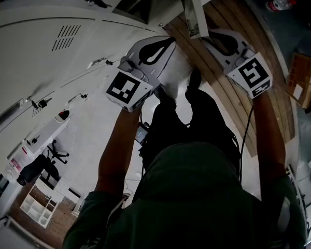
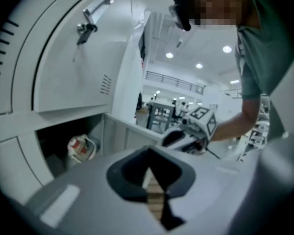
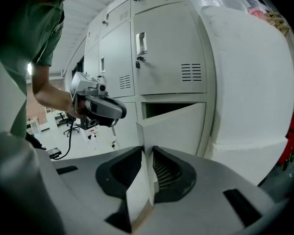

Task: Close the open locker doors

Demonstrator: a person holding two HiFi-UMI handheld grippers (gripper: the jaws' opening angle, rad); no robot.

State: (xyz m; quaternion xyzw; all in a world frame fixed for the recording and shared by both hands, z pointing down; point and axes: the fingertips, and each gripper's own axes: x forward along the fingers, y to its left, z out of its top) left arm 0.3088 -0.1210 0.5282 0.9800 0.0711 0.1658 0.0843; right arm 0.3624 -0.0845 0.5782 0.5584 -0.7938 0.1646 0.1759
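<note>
Clamping its jaws on the free edge of the open locker door (image 3: 179, 129), the right tool (image 3: 146, 156) is taking the panel where it gives the most leverage, far from the hinge side. The door is standing swung out from the bottom row, beneath a shut upper door (image 3: 169, 48), and the dark compartment (image 3: 166, 109) behind it is showing above its top edge. Gripping the thin edge rather than pushing on the face is probably giving the person control over how fast the panel swings, so it is not slamming.

The left tool (image 2: 149, 175) is hovering just beside the right one, its jaws standing a little apart with nothing between them; only a sliver of wooden floor (image 1: 233, 87) is showing through the slit. It is carrying no load. From its side, another low compartment (image 2: 63, 146) is lying open with a red-and-white item (image 2: 81, 148) inside, so that opening likely needs closing too.
</note>
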